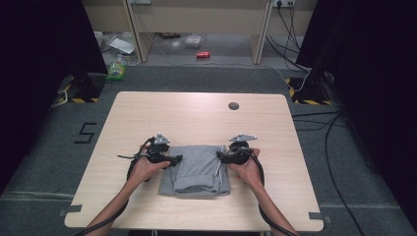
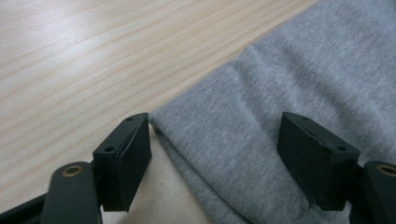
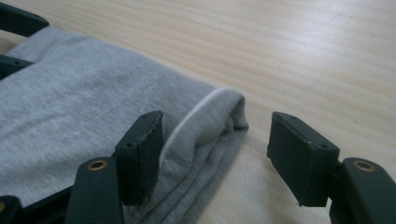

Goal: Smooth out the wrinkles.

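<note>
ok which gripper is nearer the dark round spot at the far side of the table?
Right. The right gripper sits at the grey garment's right edge, nearly straight below the dark spot; the left gripper is at the left edge, further off to the side.

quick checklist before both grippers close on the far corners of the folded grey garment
1. Left gripper jaws apart: ok, the jaws stand wide.
2. Cloth between the left jaws: ok, the corner edge of the grey garment lies between them, pads not pressing.
3. Right gripper jaws apart: ok.
4. Cloth between the right jaws: ok, the folded corner with its white trim sits in the gap.
5. All folded layers caught at each corner: cannot tell.
6. Garment flat and square on the table: ok in the high view, lying between the two hands.
</note>
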Motion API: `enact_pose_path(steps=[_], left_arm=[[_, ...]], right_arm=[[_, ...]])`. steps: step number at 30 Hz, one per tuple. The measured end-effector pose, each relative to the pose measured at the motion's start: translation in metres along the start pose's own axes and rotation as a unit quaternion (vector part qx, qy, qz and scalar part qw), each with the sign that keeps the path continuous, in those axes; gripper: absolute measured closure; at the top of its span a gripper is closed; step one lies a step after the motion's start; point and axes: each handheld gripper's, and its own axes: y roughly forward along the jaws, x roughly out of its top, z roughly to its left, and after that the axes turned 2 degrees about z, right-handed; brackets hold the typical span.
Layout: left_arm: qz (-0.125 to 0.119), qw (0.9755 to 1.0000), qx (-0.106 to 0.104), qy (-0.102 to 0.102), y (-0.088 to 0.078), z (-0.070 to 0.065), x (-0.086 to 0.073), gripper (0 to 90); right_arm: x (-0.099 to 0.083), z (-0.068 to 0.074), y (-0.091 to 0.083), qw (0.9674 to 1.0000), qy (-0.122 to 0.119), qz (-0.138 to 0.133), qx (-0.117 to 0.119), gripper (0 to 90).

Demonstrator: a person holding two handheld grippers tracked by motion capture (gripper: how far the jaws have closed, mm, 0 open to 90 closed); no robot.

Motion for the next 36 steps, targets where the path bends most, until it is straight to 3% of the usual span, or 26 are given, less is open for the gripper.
enact_pose_path(steps=[2, 6, 14, 19, 36], left_arm=[[0.001, 1.0, -0.003, 0.002, 0.0, 0.001, 0.0, 25.3], [0.004, 0.9999, -0.009, 0.001, -0.003, 0.005, -0.001, 25.3], [0.006, 1.0, -0.003, 0.006, -0.002, 0.004, -0.001, 24.0], [0.004, 1.0, -0.001, 0.006, 0.001, 0.006, 0.002, 23.8], [0.007, 0.9995, 0.027, -0.018, 0.038, 0.026, 0.042, 22.8]], right_arm=[[-0.002, 0.0, 0.0, 1.0, 0.008, 0.0, 0.001, 36.6], [-0.003, -0.001, 0.001, 1.0, -0.001, -0.003, -0.002, 36.6], [-0.004, -0.003, 0.003, 1.0, 0.002, -0.001, -0.001, 35.7], [-0.002, -0.005, 0.004, 0.9999, -0.009, 0.001, -0.004, 34.6], [0.024, -0.039, 0.026, 0.9983, 0.035, -0.014, -0.045, 33.7]])
